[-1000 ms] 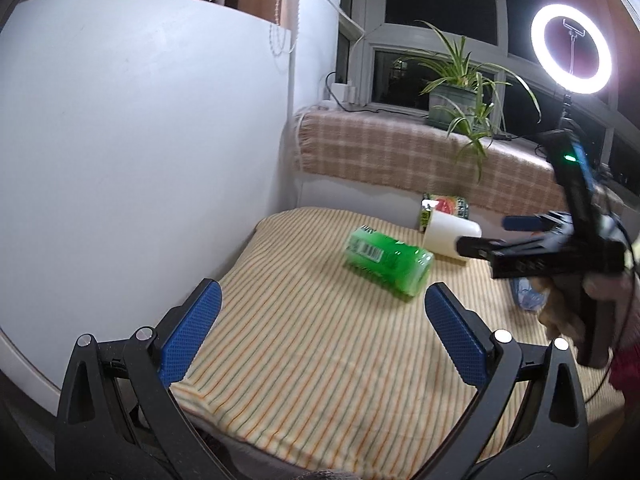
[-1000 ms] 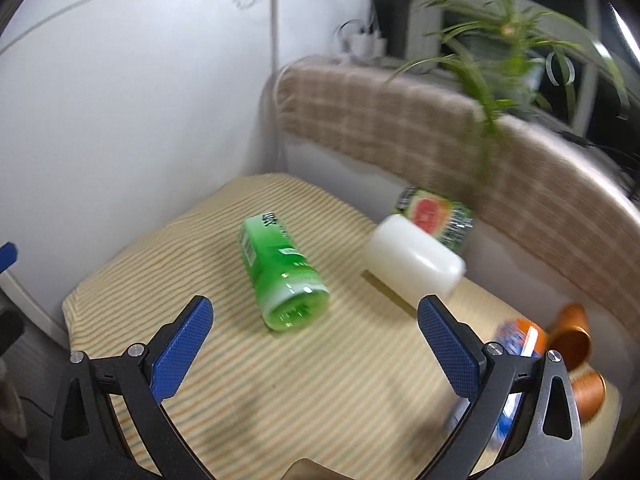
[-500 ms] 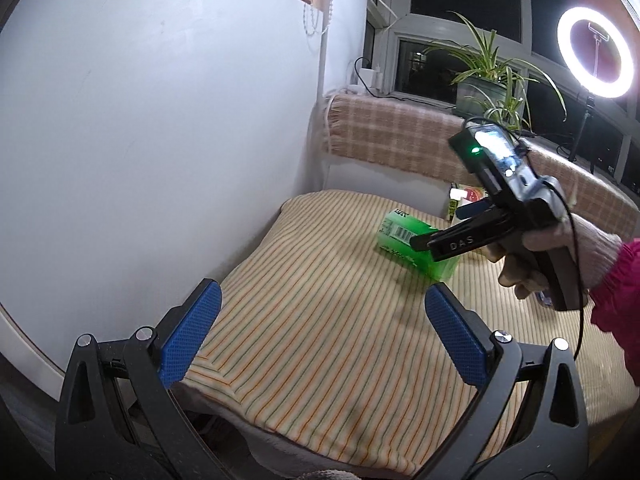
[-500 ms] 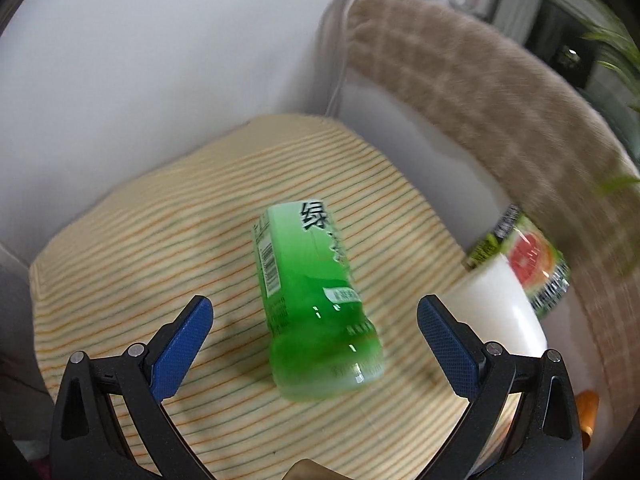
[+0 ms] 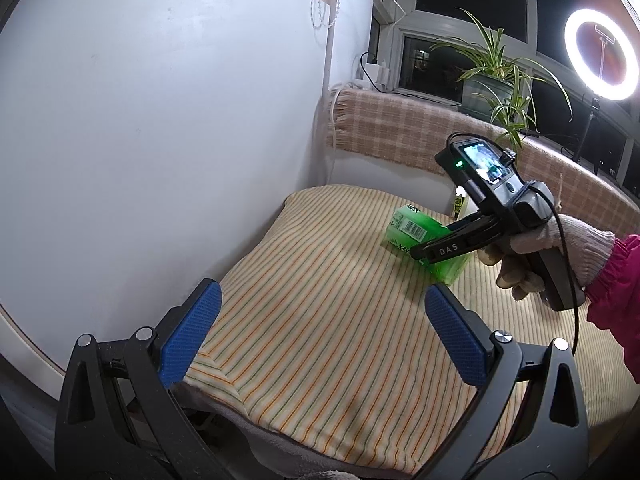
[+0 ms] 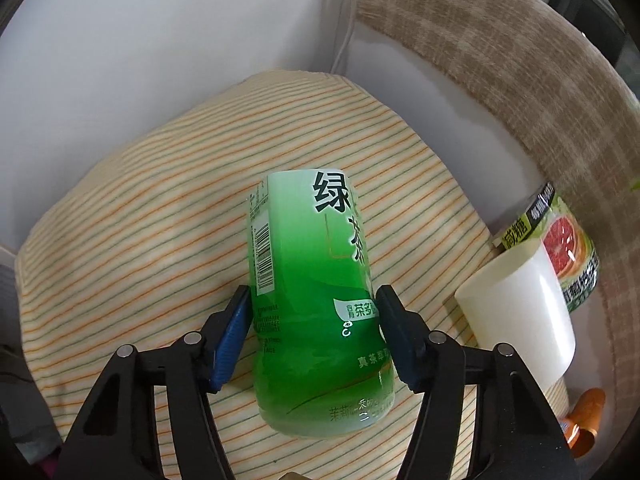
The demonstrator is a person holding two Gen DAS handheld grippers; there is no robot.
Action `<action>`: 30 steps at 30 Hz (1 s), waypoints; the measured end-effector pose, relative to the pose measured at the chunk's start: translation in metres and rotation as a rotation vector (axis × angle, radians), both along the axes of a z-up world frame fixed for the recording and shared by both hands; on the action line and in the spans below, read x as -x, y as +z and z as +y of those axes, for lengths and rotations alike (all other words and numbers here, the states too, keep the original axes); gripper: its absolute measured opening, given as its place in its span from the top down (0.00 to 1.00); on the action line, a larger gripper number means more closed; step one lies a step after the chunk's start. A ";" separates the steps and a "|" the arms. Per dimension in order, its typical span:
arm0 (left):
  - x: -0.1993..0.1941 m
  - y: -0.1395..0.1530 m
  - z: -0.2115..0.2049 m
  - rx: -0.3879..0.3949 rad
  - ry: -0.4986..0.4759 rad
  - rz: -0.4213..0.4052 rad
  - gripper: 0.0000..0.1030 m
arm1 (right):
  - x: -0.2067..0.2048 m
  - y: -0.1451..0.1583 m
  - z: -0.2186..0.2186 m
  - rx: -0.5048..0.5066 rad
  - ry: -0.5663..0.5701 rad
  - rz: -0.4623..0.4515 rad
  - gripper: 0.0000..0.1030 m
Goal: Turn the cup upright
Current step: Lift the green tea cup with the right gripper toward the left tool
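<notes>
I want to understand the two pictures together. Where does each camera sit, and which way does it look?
Left wrist: sits behind the open left tongs, looks across the striped cloth at the gloved right hand.
Right wrist: sits behind the right tongs, looks down on the lying green cup between its pads.
Shared: the green cup and cloth.

I see a green cup [image 6: 316, 296] fading to pale white-green at one end, printed with white and dark characters and a black-and-white barcode. My right gripper [image 6: 312, 332] and left gripper [image 5: 316, 336] both have black frames with blue textured pads. The cloth [image 5: 340, 340] on the table is cream with thin orange and green stripes. Near its far right edge lies a plain white cup [image 6: 524, 312], beside a dark green cup [image 6: 568, 240] with a red grapefruit picture. The blanket [image 6: 520, 60] behind is tan-and-beige plaid.
</notes>
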State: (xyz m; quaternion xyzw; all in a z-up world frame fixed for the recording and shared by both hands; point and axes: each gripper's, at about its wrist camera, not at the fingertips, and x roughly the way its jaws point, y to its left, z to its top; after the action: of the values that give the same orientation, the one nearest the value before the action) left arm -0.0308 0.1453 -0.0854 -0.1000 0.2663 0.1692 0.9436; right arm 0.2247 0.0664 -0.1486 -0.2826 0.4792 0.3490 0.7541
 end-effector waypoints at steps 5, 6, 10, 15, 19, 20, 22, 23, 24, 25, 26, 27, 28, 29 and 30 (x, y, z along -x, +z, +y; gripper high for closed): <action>0.001 0.001 -0.004 -0.005 -0.009 -0.006 0.00 | 0.013 0.016 -0.022 -0.074 -0.043 0.006 0.40; 0.001 0.002 -0.006 -0.006 -0.013 -0.008 0.00 | 0.017 0.020 -0.029 -0.099 -0.062 0.013 0.40; 0.002 0.005 -0.013 -0.005 -0.032 -0.020 0.00 | 0.035 0.037 -0.061 -0.214 -0.141 0.042 0.40; -0.003 0.008 -0.026 0.001 -0.076 -0.027 0.00 | 0.066 0.055 -0.111 -0.369 -0.245 0.077 0.40; -0.010 0.009 -0.044 0.002 -0.130 -0.032 0.00 | 0.096 0.056 -0.154 -0.454 -0.361 0.088 0.40; -0.012 0.009 -0.050 0.005 -0.149 -0.030 0.00 | 0.103 0.054 -0.165 -0.472 -0.396 0.097 0.40; -0.017 0.009 -0.060 0.009 -0.182 -0.027 0.00 | 0.106 0.045 -0.184 -0.518 -0.479 0.125 0.40; -0.019 0.009 -0.064 0.011 -0.198 -0.025 0.00 | 0.108 0.043 -0.195 -0.536 -0.513 0.137 0.40; -0.021 0.008 -0.070 0.014 -0.216 -0.023 0.00 | 0.113 0.039 -0.207 -0.559 -0.559 0.154 0.40; -0.024 0.009 -0.075 0.017 -0.235 -0.020 0.00 | 0.116 0.035 -0.219 -0.581 -0.599 0.174 0.40; -0.025 0.009 -0.080 0.019 -0.251 -0.018 0.00 | 0.120 0.030 -0.230 -0.605 -0.641 0.196 0.40; -0.028 0.009 -0.086 0.022 -0.272 -0.014 0.00 | 0.120 0.030 -0.238 -0.620 -0.669 0.212 0.40; -0.029 0.008 -0.091 0.023 -0.286 -0.012 0.00 | 0.124 0.025 -0.250 -0.646 -0.716 0.231 0.40; -0.031 0.007 -0.096 0.026 -0.300 -0.008 0.00 | 0.126 0.020 -0.256 -0.659 -0.746 0.239 0.40; -0.034 0.007 -0.101 0.030 -0.319 -0.002 0.00 | 0.126 0.017 -0.260 -0.665 -0.765 0.244 0.40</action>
State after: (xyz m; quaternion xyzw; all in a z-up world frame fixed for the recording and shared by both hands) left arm 0.0028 0.0444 -0.0787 -0.0707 0.2802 0.0130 0.9572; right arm 0.0987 -0.1936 -0.1320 0.2102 0.4958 0.2124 0.8154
